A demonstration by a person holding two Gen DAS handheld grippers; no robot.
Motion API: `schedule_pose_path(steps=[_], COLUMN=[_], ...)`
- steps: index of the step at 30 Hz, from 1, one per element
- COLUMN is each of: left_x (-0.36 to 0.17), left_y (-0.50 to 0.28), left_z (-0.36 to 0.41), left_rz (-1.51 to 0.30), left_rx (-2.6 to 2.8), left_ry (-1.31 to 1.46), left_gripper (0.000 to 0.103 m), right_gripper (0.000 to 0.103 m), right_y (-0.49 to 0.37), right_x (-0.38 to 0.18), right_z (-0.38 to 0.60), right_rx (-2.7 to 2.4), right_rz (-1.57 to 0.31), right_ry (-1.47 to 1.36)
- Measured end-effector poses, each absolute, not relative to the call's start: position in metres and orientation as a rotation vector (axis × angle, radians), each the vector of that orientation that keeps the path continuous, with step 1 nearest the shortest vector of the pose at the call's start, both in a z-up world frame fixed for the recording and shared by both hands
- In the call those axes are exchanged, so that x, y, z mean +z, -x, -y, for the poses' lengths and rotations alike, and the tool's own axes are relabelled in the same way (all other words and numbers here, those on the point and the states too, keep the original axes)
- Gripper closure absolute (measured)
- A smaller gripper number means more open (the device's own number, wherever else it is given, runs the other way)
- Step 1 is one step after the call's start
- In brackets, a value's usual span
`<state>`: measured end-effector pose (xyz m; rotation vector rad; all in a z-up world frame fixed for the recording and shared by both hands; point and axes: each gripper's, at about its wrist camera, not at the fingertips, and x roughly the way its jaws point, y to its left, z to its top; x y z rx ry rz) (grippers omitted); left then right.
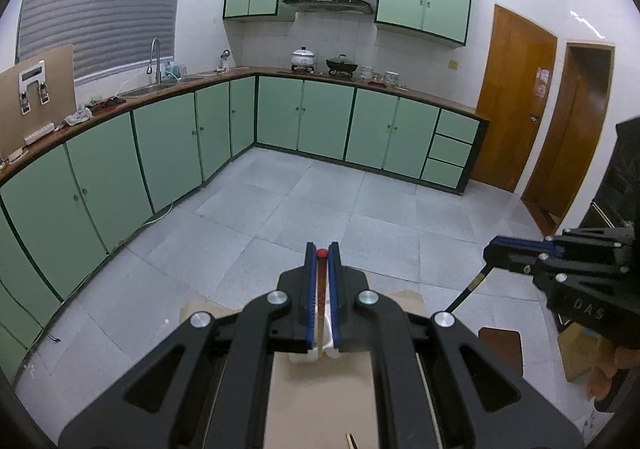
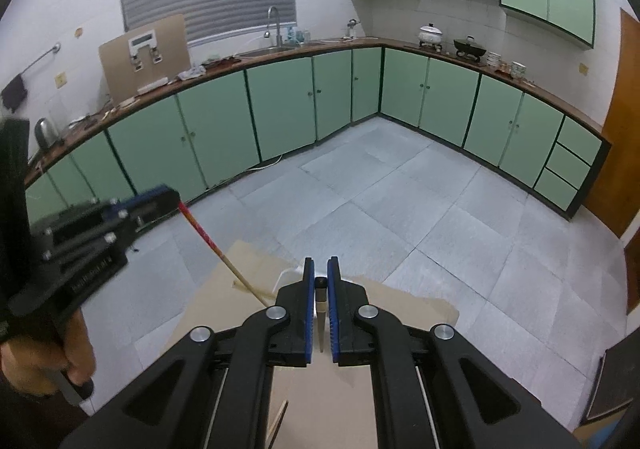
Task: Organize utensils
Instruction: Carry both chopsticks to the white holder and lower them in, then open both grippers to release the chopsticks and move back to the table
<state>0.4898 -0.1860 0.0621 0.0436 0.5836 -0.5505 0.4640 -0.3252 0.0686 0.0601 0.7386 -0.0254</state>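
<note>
My left gripper [image 1: 321, 253] is shut on a red-topped chopstick [image 1: 321, 281], held high above a cardboard-covered surface [image 1: 320, 401]; its pale lower end runs down between the jaws. In the right wrist view the same chopstick [image 2: 208, 241] slants down from the left gripper [image 2: 176, 199]. My right gripper [image 2: 320, 281] is shut on a black-topped chopstick [image 2: 321, 303]. In the left wrist view the right gripper [image 1: 490, 251] is at the right, with the black chopstick [image 1: 466, 295] hanging below it. A white holder [image 1: 320, 353] peeks out under the left jaws.
Green kitchen cabinets [image 1: 168, 145] and a wooden counter run along the back and left. Grey tiled floor [image 1: 320, 209] lies beyond the cardboard. A loose chopstick tip [image 2: 280, 421] lies on the cardboard. Wooden doors [image 1: 516, 97] stand at the right.
</note>
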Motion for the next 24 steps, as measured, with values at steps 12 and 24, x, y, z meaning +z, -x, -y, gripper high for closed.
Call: schedule_pose_path(steps=[12,24], left_x=[0.001,-0.076], left_y=[-0.565,-0.591], left_z=[0.205,0.203], left_rz=[-0.595,-0.717], left_rx=[-0.525,-0.516], left_ry=[-0.003,-0.025], left_gripper=[0.098,0.091], right_gripper=[0.097,0.094], right_y=[-0.533,-0.556], right_x=[0.016,-0.056], right_z=[0.355,0.386], right_rx=[-0.053,-0.049], right_rz=[-0.735,-0.802], right_ry=[-0.073,-0.166])
